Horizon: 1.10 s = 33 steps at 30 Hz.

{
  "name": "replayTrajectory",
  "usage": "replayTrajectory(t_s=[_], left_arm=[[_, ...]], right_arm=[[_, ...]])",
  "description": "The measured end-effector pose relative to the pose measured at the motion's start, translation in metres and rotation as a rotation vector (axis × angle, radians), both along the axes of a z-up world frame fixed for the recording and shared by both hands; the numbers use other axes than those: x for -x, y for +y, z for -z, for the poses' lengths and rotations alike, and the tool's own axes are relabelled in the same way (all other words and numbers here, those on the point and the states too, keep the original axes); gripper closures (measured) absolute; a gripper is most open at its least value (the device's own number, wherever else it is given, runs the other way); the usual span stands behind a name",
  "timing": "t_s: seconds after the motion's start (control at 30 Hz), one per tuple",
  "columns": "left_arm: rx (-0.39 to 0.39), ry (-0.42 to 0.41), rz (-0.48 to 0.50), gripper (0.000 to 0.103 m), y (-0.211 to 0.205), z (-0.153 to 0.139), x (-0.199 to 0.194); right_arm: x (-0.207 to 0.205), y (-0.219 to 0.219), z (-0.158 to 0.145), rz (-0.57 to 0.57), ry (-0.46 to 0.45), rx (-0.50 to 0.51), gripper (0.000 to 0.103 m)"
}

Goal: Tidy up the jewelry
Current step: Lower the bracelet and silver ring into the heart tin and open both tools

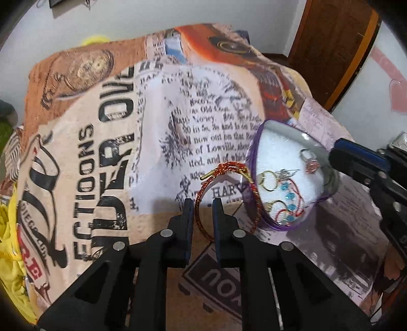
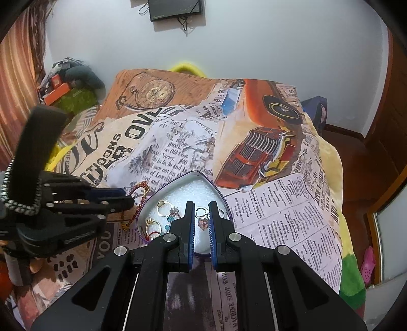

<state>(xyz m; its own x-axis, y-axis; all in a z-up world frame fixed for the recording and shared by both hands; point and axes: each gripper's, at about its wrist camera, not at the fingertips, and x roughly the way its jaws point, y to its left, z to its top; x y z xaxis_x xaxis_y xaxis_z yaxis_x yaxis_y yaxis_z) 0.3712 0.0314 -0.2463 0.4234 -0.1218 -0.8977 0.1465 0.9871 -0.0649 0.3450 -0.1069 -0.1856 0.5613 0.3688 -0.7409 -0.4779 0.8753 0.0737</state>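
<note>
Left claw (image 1: 202, 203): fingers apart, straddling the near arc of a red-and-gold twisted cord bracelet (image 1: 223, 196); the cord runs between the two pads, and contact with either cannot be told. The bracelet lies flat on the printed cloth (image 1: 101, 152), its gold clasp at about 10 o'clock of the loop, its far side touching or overlapping the rim of the box.

Right claw (image 2: 201, 206): fingers slightly apart, hovering over the box's interior, with a silver ring (image 2: 202, 211) and a pink stone pendant (image 2: 203, 225) showing in the gap between them. Whether either is gripped cannot be told.

Heart-shaped box (image 2: 195, 174): purple-edged, white-lined, point away from the right wrist camera, resting on the cloth. Contents, to 9 o'clock of the right claw: gold rings (image 2: 162, 205), a small silver star-shaped piece (image 2: 174, 211), blue beads on a red thread (image 1: 288, 194).

Cloth: newspaper print with a pocket watch (image 2: 154, 93) at 11 o'clock and an orange vintage car (image 2: 257, 142) at 1 o'clock, seen from the right wrist.

Beyond: pale wall, a dark device (image 2: 175, 9) mounted at 12 o'clock, a wooden door (image 1: 335, 48) at 2 o'clock from the left wrist.
</note>
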Motion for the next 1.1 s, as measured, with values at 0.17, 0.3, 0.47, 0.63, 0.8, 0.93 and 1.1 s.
replayTrajectory(t_s=[0.17, 0.3, 0.47, 0.63, 0.8, 0.93, 1.1], left_arm=[[0.039, 0.0, -0.014, 0.101, 0.005, 0.004, -0.003], [0.042, -0.018, -0.025, 0.102, 0.008, 0.0, -0.002], [0.023, -0.072, -0.03, 0.102, 0.007, -0.012, 0.005], [0.023, -0.136, -0.02, 0.102, 0.003, -0.033, 0.015], [0.025, -0.166, 0.009, 0.102, -0.014, -0.048, 0.016], [0.025, -0.177, 0.03, 0.102, -0.028, -0.053, 0.014], [0.027, -0.164, 0.036, 0.102, -0.041, -0.047, 0.002]], right_arm=[[-0.004, 0.003, 0.003, -0.012, 0.012, -0.002, 0.094], [-0.006, 0.006, 0.007, -0.021, 0.03, 0.001, 0.094], [-0.006, 0.01, 0.01, -0.038, 0.048, 0.012, 0.094], [-0.002, 0.011, 0.005, -0.045, 0.042, 0.027, 0.089], [0.004, 0.004, -0.006, -0.036, 0.012, 0.024, 0.083], [0.01, -0.007, -0.015, -0.009, -0.018, 0.022, 0.083], [0.013, -0.025, -0.026, 0.022, -0.04, 0.0, 0.083]])
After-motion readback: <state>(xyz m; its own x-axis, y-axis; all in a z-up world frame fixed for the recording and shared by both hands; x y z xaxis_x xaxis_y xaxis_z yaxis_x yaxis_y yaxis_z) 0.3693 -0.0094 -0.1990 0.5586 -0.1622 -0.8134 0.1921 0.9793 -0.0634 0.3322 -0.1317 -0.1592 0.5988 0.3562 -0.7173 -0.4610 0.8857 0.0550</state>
